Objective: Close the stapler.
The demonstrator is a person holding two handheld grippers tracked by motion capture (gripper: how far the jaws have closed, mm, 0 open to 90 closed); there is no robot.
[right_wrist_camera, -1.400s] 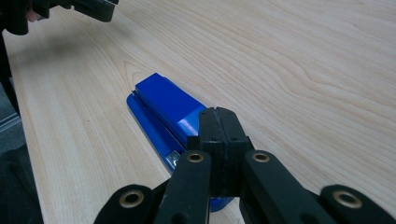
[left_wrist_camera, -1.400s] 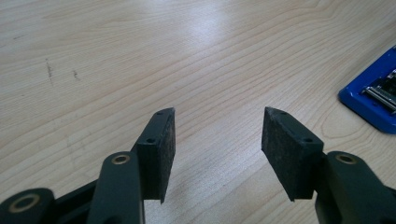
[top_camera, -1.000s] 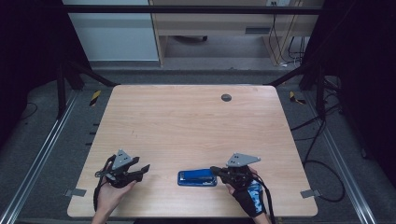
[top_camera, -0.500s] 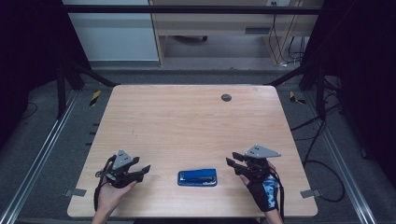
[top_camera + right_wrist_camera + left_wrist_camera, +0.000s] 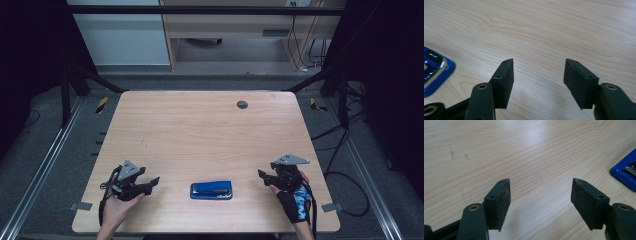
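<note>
A blue stapler (image 5: 211,190) lies flat on the wooden table (image 5: 210,135) near its front edge, midway between my two hands. My left gripper (image 5: 152,182) rests to its left, pointing toward it. Its jaws have just been opening and stand wide apart over bare wood (image 5: 540,192), with a corner of the stapler (image 5: 624,171) off to the right. My right gripper (image 5: 262,176) sits to the right of the stapler, apart from it. Its jaws have also just been opening and hold nothing (image 5: 537,72), and the stapler's end (image 5: 435,72) shows at the left.
A small dark round grommet (image 5: 242,104) sits in the tabletop near the far edge. Metal rails (image 5: 45,165) run along both sides of the table. Cables (image 5: 345,180) lie on the floor at the right.
My right gripper has let go of the stapler's right end, drawn away to the right and opened wide. The stapler stays where it lay. The left hand has kept still.
</note>
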